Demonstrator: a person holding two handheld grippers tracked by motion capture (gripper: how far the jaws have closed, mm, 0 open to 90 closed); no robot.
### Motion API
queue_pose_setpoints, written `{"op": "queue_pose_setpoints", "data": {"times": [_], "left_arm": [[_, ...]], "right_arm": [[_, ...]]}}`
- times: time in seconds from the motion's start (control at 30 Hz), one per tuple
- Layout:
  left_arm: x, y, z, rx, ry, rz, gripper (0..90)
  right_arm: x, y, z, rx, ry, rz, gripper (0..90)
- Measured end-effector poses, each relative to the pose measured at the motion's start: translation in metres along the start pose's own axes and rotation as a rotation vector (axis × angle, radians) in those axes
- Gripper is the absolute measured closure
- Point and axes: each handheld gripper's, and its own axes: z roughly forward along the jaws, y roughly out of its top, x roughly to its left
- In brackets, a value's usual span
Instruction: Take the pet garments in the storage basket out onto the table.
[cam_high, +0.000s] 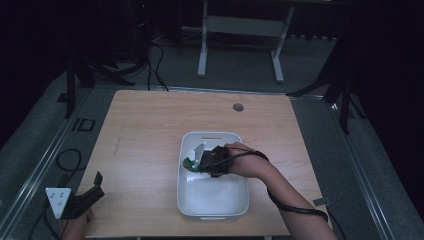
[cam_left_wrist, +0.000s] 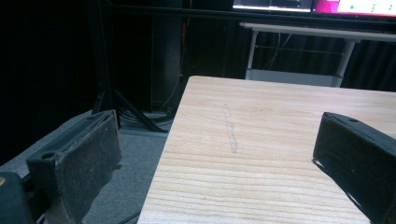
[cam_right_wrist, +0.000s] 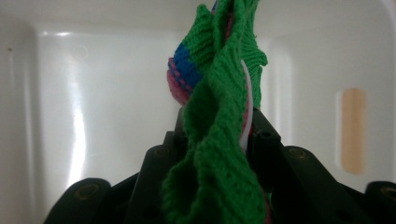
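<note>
Nearest, the left hand-held gripper (cam_high: 92, 192) rests idle at the tabletop's (cam_high: 145, 130) near-left corner, its jaws spread wide with nothing between them in the left gripper view. Farther in, the right hand-held gripper (cam_high: 202, 161) is clenched on a green knitted cloth (cam_right_wrist: 219, 121) with blue and pink bands — the fabric is pinched tight between the pads and stands up out of them, inside the white plastic bin (cam_high: 212, 210) at the middle of the tabletop. The risk from here, as I judge it, is that the grip has only a bunched fold: soft knit can slide out as it is lifted, or a trailing end could catch the bin's rim and drag the light bin along — there is also a white piece (cam_high: 200, 150) beside the cloth that might get tangled and come up with it. The tabletop is pale wood grain, bare but for a round grommet (cam_high: 238, 107) near the far edge. Beyond lies grey floor, cables, a white desk frame (cam_high: 240, 30) and a dark room.
</note>
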Motion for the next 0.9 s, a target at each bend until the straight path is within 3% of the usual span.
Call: {"op": "queue_pose_setpoints", "data": {"times": [0.17,0.4,0.9], "left_arm": [[0.000,0.000,0.000,-0.001,0.001,0.000,1.4],[0.000,0.000,0.000,-0.003,0.002,0.000,1.4],[0.000,0.000,0.000,0.000,0.004,0.004,1.4]], "right_arm": [[-0.005,0.003,-0.030,-0.031,-0.026,-0.010,70.5],[-0.009,-0.003,-0.055,-0.030,-0.065,-0.012,70.3],[-0.020,-0.041,-0.085,-0.025,-0.113,0.047,70.1]]}}
